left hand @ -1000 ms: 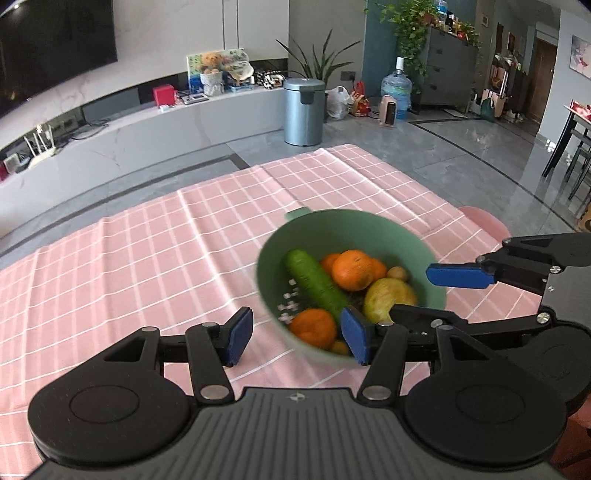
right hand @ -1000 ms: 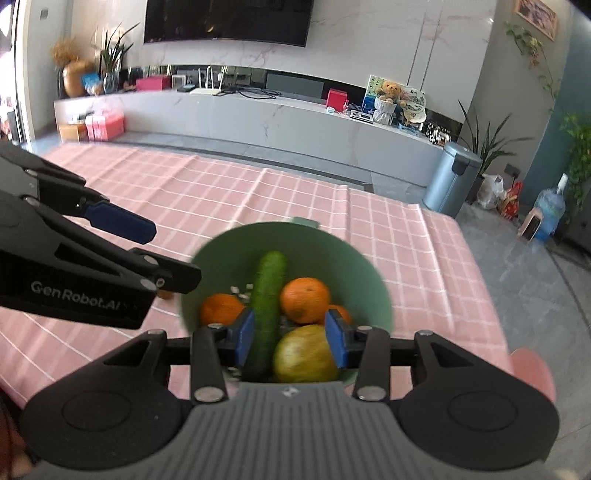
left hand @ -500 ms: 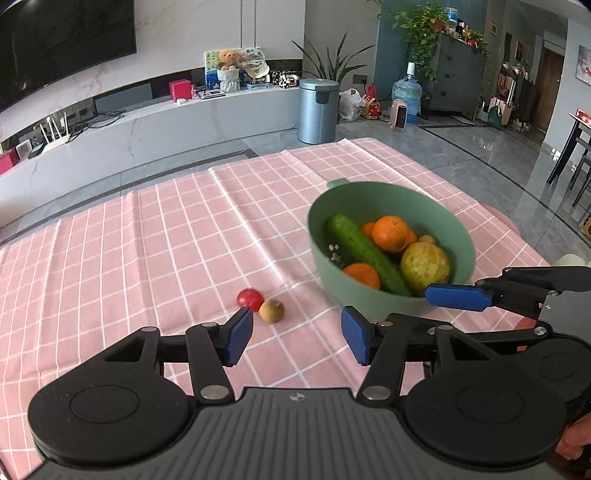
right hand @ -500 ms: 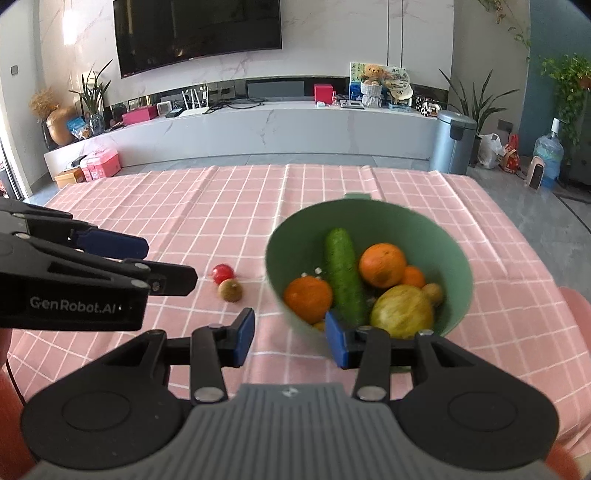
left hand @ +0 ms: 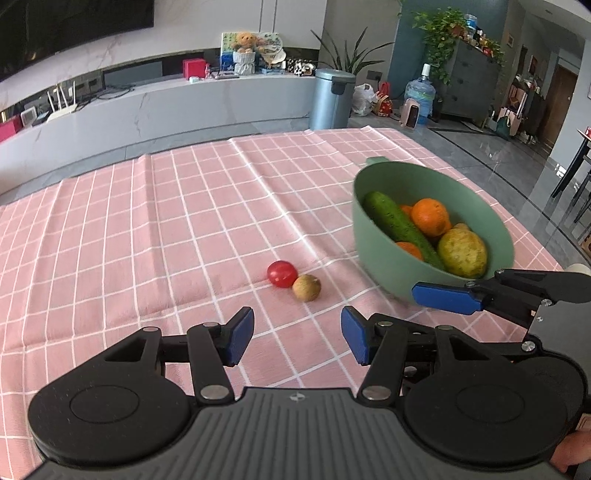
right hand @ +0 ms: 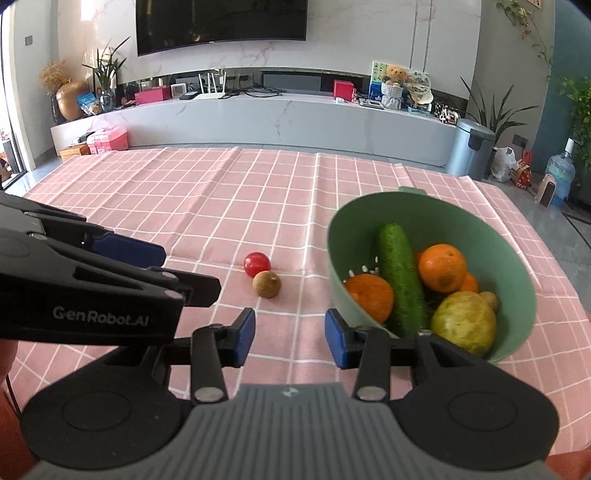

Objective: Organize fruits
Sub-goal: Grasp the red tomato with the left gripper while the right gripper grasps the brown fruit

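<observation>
Your left gripper point(left hand: 297, 339) hangs over the pink checked tablecloth point(left hand: 147, 229) with its blue pads well apart and nothing between them. Just ahead of its tips lie a small red tomato point(left hand: 282, 273) and a small brown round fruit point(left hand: 306, 288), touching each other on the cloth.

Your right gripper point(right hand: 290, 338) is also parted, a little narrower, and holds nothing. The same tomato point(right hand: 256, 264) and brown fruit point(right hand: 266, 283) sit just beyond its left pad. Its right finger reaches close to the near wall of the green bowl point(right hand: 443, 210); whether it touches the bowl you cannot tell.

The bowl stands toward the right side of the table, near the far right corner of the cloth. It holds a cucumber point(right hand: 400, 280) leaning lengthwise, oranges point(right hand: 442, 267) on either side of it, and a yellow-green fruit point(right hand: 463, 321) at the near side. In the left wrist view the right gripper's upper finger crosses in front of the bowl's near wall.

Beyond the table run a grey tiled floor, a long pale marble ledge point(right hand: 277, 118) with a router, boxes and a teddy bear, a wall television point(right hand: 221, 18), a metal bin point(right hand: 469, 147) and potted plants.
</observation>
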A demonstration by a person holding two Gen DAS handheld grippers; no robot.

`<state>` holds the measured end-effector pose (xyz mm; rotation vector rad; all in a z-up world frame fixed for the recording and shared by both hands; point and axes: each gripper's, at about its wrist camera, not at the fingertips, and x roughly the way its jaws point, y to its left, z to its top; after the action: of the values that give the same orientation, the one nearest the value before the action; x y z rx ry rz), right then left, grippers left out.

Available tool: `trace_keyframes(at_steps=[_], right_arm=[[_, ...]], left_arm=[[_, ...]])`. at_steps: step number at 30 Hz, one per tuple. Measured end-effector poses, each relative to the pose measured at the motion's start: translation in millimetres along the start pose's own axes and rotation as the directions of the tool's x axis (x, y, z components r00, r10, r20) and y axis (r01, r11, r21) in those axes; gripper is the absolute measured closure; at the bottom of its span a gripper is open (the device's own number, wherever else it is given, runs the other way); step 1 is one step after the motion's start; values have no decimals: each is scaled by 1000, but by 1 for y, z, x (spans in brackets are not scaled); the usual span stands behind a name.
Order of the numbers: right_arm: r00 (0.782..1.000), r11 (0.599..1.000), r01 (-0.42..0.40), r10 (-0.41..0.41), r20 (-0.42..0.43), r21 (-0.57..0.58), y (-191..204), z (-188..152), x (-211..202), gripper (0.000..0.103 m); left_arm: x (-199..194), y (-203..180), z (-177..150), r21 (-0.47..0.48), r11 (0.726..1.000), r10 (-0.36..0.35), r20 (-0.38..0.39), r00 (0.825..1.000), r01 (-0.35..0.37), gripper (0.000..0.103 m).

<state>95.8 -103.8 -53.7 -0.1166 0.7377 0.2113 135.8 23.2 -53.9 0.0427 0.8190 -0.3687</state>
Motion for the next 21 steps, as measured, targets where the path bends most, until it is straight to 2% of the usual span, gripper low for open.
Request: trace_keyframes(at_steps=[6, 7, 14, 16, 21], right_arm=[[999, 998, 33, -32, -15, 50, 4, 0, 19, 67], [999, 997, 40, -39, -17, 60, 4, 0, 22, 70], [997, 988, 83, -83, -8, 131, 7, 0, 36, 72], [996, 986, 87, -87, -4, 140, 8, 0, 39, 79], [998, 981, 61, -59, -17, 186, 10, 1, 53, 78]], left_arm=[[12, 14, 0, -21, 1000, 5, -15, 1000, -5, 47], [14, 15, 1, -23, 1000, -2, -16, 1000, 1, 49], [27, 24, 10, 16, 998, -56, -29, 998, 56, 60], [33, 25, 13, 32, 997, -65, -36, 997, 66, 62], [43, 32, 16, 50, 995, -82, -55, 995, 84, 66]])
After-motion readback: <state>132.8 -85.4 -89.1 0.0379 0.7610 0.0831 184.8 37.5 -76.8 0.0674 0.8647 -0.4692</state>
